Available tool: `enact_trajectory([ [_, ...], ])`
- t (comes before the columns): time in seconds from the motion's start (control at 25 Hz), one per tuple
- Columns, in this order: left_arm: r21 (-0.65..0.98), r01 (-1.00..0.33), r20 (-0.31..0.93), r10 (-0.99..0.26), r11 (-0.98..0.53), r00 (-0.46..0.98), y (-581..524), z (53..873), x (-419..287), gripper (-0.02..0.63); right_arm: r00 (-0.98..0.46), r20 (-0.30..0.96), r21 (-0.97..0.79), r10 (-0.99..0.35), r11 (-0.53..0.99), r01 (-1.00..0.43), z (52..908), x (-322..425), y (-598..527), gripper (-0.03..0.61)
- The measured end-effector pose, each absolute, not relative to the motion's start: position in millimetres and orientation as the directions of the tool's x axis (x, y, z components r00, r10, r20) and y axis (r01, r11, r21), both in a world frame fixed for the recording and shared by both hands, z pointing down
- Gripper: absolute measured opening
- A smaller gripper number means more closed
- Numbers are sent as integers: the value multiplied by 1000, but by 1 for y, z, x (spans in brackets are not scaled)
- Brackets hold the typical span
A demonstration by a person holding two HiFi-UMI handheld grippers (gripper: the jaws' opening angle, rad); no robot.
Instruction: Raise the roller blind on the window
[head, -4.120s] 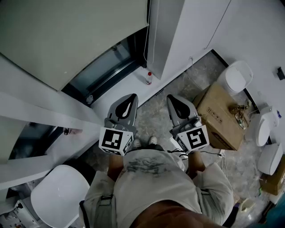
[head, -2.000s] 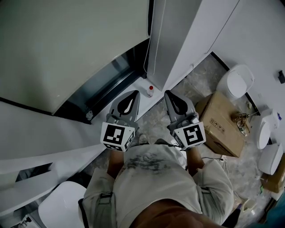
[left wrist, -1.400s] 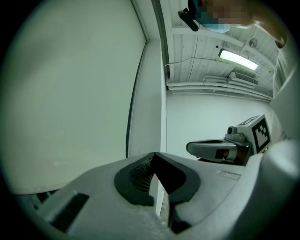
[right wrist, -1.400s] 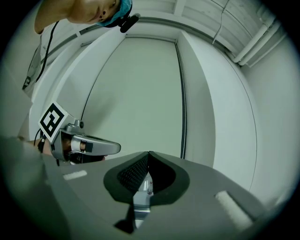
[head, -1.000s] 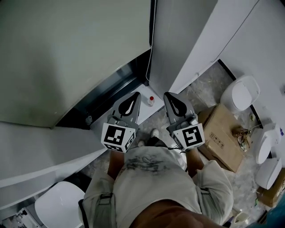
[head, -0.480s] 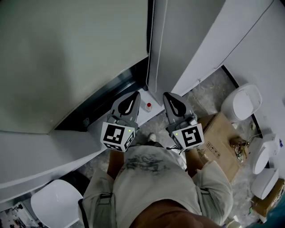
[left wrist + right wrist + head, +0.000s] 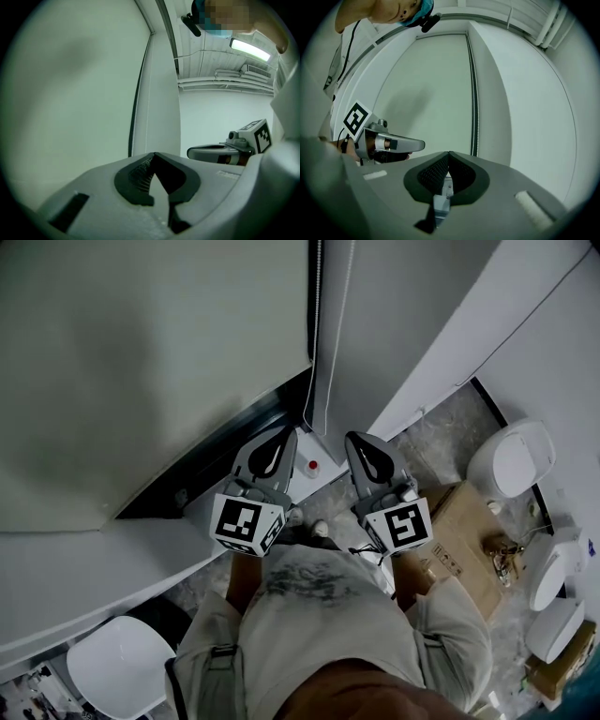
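Pale grey-green fabric of the roller blind [image 7: 150,362] fills the head view from nine to twelve o'clock. It hangs low over the window, with only a dark strip of glass [image 7: 234,442] showing beneath its bottom edge. Its bead chain [image 7: 316,324] hangs along the blind's right edge at twelve o'clock, ahead of both tools and apart from them.

The person stands facing the window, elbows tucked against a light shirt [image 7: 319,615] and forearms pushed forward. Both tools are level and side by side, aimed at twelve o'clock. The left tongs [image 7: 284,433] have their pads pressed together at the tip, nothing between them; in the left gripper view the closed tip [image 7: 153,154] points at the blind, with the chain line [image 7: 132,126] just above at eleven o'clock. The right tongs [image 7: 358,439] are likewise closed and empty; in the right gripper view their tip [image 7: 449,153] sits below the beaded chain [image 7: 474,93] at one o'clock.

Each tool's marker cube [image 7: 246,524] faces up near the person's waist. A small red-capped bottle [image 7: 312,465] stands between the two tools on the white ledge [image 7: 169,540]. A cardboard box [image 7: 469,540] lies on the floor at four o'clock.
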State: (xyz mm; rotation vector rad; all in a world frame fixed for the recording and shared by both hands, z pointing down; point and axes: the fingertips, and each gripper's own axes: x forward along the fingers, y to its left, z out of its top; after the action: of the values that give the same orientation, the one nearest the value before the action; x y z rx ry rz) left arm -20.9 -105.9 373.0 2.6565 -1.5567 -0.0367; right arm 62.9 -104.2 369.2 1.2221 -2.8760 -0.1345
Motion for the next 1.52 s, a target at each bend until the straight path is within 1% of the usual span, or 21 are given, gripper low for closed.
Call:
enact_trajectory([
  [0.12,51,-859,14,-860,-509,510,-115,374,-20,4,-685,-54,102,-727,678,-728,363,58,-111,11],
  [0.4,42,-818,11,-818,-574,575,-145,373,-21,5,-631,-49,113,-775,623,-774,360,52,-131,11],
  [0.52,39,-797,15,-798,-602,603,-160,372,-16,5,-600,-23,110,-800,595,-796,364,57,-141,11],
  [0.64,37,-779,19,-779,-626,627,-173,371,-13,5,-584,-42,113,-810,577,-809,362,56,-150,11],
  [0.84,38,-751,27,-750,-660,661,-198,367,-6,5,-549,-29,110,-835,544,-832,360,62,-169,11],
  [1.16,37,-722,41,-721,-691,692,-227,360,7,5,-514,-13,108,-858,510,-854,354,71,-191,11],
  [1.52,37,-707,34,-707,-706,707,-245,371,17,5,-490,-6,112,-872,486,-867,367,79,-199,11],
])
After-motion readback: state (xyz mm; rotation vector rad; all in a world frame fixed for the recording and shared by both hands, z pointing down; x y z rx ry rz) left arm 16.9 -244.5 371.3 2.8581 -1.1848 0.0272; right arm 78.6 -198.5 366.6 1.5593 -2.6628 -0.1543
